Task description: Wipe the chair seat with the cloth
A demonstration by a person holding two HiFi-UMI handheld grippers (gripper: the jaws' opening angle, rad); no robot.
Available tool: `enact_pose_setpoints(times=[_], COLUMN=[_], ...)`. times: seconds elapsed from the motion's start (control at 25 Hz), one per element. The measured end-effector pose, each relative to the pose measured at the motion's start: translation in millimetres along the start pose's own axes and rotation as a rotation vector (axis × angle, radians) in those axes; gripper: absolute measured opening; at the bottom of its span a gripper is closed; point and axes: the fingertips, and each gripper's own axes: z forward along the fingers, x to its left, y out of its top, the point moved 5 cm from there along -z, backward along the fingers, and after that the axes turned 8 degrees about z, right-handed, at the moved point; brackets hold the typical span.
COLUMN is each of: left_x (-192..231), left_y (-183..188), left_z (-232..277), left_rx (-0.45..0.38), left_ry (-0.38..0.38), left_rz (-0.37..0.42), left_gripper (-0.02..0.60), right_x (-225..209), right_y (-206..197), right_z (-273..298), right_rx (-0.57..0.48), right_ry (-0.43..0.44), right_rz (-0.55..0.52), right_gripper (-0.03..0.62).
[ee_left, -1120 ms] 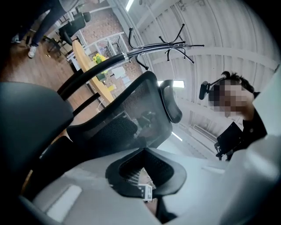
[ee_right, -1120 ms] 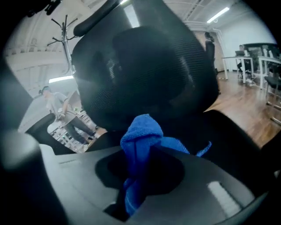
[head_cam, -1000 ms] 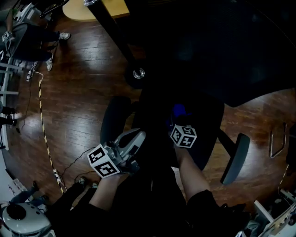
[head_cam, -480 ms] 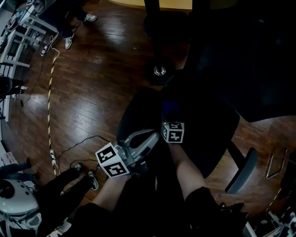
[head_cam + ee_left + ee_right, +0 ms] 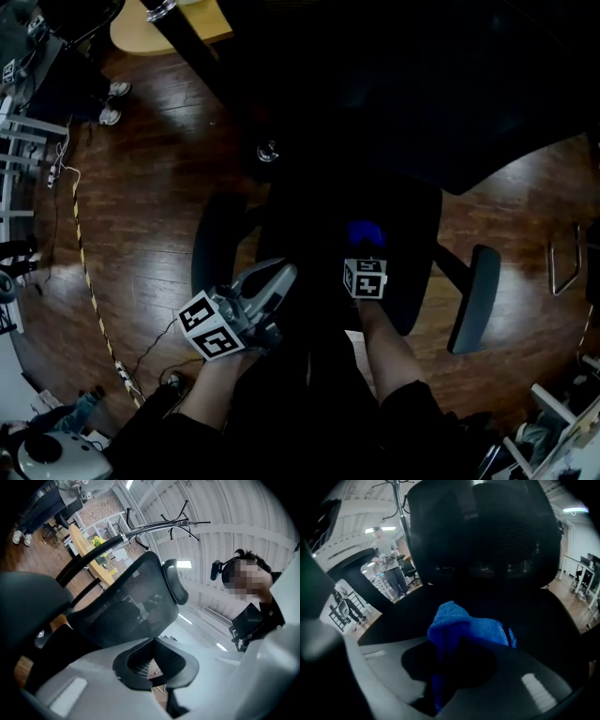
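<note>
Chair seat [image 5: 412,258], broad and black, is filling the middle of the head view. Bare wooden floor [image 5: 122,216] is lying open all along its left side and again beyond its right. Behind it the mesh backrest [image 5: 450,84] is rising as a dark wall along the far edge, closing that side off.

Two armrests are flanking the seat. The left armrest [image 5: 214,242] is standing just beside the left edge, and the right armrest [image 5: 472,298] is standing a little apart from the right edge.

We are holding the left gripper [image 5: 279,275] at the seat's near left corner, between the seat and the left armrest. Its fingers are resting together and gripping nothing. We are holding the right gripper [image 5: 365,251] over the middle of the seat, and its fingers are clamping the blue cloth [image 5: 364,232].

The cloth is bunching out ahead of those fingers, toward the backrest, and dark seat is showing free on every side of it. Whether it is pressing on the seat we cannot tell.
</note>
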Motion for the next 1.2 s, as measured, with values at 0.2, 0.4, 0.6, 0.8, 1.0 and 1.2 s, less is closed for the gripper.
enact_pose_setpoints(times=[0.2,0.4,0.6,0.8,1.0,1.2], left_x=[-9,-49,-74,-35,-17,4], left_y=[-19,-11,1,-15,6,21], left_z=[35,74,98,70,32,-5], left_rx=[0.085,0.124,0.134,0.112,0.039,-0.029], left_ry=[-0.107,-0.192,-0.218,-0.186,-0.112,-0.029], left_rz=[-0.001,-0.020,-0.015,-0.009,-0.006,0.002], left_gripper=[-0.012,-0.012,-0.012,-0.012,-0.012,-0.012], right_x=[-93,-141,-160,-151,-62,53], right_y=[-17,-1,23,-3,13,12], right_z=[-59,-127,-147,-116,-80,-26], right_rx=[-0.036,-0.089,-0.097,-0.135,-0.156,-0.076], right_ry=[-0.170,-0.254,-0.202,-0.165,0.020,0.204], right_rz=[0.058,0.139,0.165,0.249,0.224,0.243], right_gripper=[0.066,0.066,0.066,0.066,0.066,0.066])
